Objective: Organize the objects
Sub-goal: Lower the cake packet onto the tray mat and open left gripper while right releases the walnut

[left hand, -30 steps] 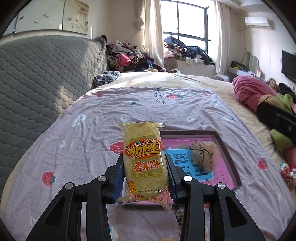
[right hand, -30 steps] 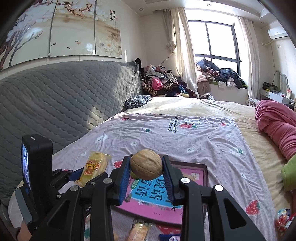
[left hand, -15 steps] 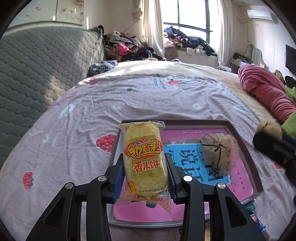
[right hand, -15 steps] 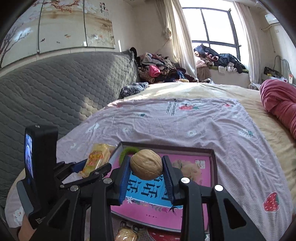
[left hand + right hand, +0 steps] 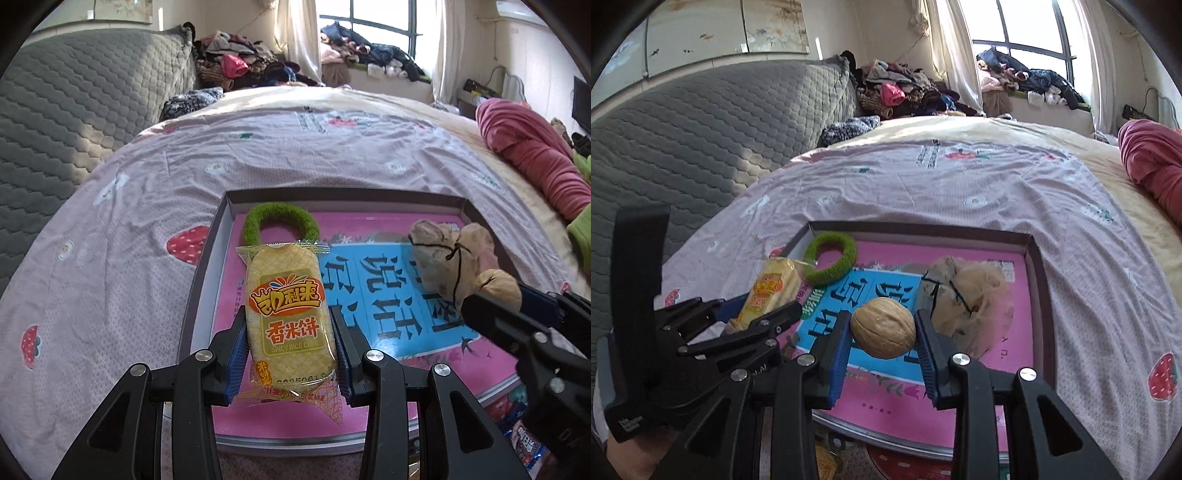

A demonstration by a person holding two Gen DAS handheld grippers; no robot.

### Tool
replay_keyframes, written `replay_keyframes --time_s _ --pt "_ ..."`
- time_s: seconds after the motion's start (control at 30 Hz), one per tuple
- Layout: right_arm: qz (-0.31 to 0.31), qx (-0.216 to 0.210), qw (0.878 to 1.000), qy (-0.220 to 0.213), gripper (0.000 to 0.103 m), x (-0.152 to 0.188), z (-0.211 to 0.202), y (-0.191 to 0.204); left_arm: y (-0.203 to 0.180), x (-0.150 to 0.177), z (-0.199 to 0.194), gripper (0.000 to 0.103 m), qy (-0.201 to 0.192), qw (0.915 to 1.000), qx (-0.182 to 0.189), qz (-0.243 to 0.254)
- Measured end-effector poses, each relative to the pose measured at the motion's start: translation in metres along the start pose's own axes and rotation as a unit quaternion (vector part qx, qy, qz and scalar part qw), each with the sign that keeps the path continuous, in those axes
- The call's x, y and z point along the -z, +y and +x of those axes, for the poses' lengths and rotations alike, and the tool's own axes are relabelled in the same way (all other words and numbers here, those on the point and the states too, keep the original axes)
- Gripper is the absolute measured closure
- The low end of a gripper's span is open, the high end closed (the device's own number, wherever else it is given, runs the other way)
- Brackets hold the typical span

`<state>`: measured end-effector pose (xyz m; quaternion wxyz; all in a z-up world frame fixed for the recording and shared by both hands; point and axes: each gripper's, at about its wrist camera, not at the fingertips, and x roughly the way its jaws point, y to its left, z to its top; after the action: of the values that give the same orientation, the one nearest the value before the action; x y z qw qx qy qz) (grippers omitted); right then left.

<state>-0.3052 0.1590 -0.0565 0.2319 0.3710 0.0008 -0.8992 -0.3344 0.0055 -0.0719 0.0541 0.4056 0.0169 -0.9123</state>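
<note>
I am looking into a lived-in home bedroom. A wide bed fills the view, spread with a strawberry-print sheet and backed by a grey quilted headboard. Clothes lie heaped beside a curtained window, and an air conditioner hangs high on the wall.

Glossy plastic snack wrapper, rough-shelled walnut, fuzzy green ring, matt printed cloth bedsheet.

Bed, strawberry-print sheet: shallow tray at centre; pink bundle at 2 o'clock; clothes pile at 11 o'clock.
</note>
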Motion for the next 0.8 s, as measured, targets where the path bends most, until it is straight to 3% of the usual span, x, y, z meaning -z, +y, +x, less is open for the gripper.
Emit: replay_keyframes --time_s 0.8 --pt "0.009 0.022 0.997 0.067 0.068 0.017 0.041 -0.009 -0.003 0.009 0.032 0.061 0.048 0.9988 0.002 0.005"
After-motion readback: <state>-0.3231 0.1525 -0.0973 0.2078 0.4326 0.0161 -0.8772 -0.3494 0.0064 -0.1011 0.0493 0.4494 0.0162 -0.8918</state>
